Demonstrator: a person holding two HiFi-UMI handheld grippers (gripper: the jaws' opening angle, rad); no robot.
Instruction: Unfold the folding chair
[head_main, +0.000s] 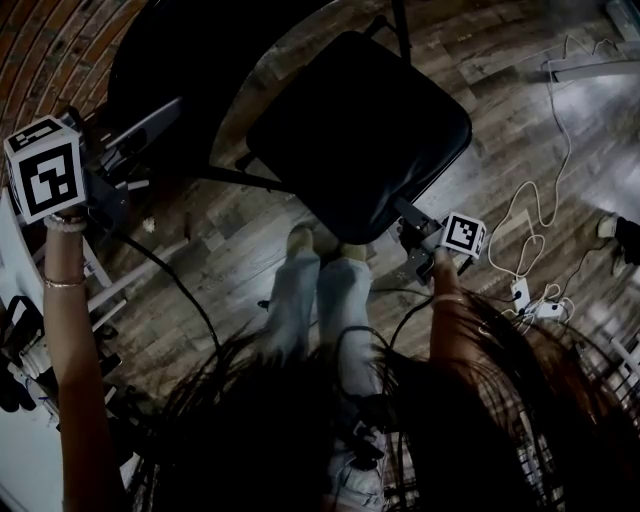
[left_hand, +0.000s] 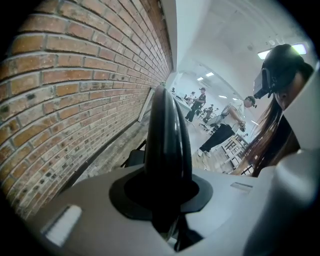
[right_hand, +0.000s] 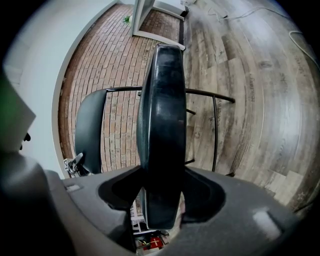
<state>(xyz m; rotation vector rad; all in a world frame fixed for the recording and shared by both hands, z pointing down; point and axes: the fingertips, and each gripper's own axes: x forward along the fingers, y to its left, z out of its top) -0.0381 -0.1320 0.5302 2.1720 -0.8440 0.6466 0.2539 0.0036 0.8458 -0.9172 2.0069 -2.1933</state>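
A black folding chair stands on the wood floor with its padded seat in the middle of the head view and its backrest at the upper left. My left gripper is shut on the backrest's edge, which rises as a dark curved slab between its jaws. My right gripper is shut on the seat's near corner. The seat shows edge-on between the right gripper's jaws. The backrest and the thin metal frame lie beyond it.
A brick wall runs behind the chair. White cables and a power strip lie on the floor at the right. The person's legs and shoes stand just before the seat. A white rack is at the left edge. Distant people show down the room.
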